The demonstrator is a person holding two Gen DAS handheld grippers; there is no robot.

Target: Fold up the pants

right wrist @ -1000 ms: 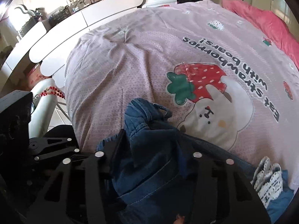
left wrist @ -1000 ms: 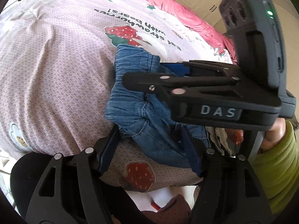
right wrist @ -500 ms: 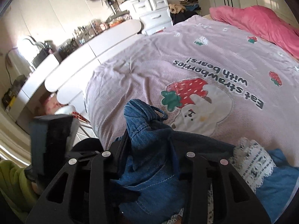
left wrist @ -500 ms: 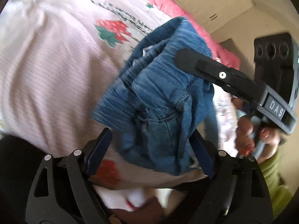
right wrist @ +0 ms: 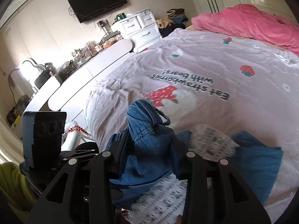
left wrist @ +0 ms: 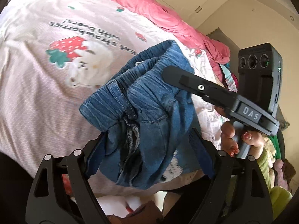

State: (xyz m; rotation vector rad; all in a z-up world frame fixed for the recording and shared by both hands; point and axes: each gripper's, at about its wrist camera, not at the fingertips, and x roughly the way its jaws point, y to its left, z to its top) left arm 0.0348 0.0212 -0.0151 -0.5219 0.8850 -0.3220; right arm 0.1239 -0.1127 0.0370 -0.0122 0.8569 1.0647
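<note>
Above the pink strawberry-print bed cover (left wrist: 37,85), I hold the small blue denim pants (left wrist: 149,115) bunched and lifted clear of the bed. My right gripper (right wrist: 149,153) has its fingers clenched on a fold of denim. My left gripper (left wrist: 147,149) stands wide, fingers either side of the hanging cloth; whether they press it I cannot tell.
</note>
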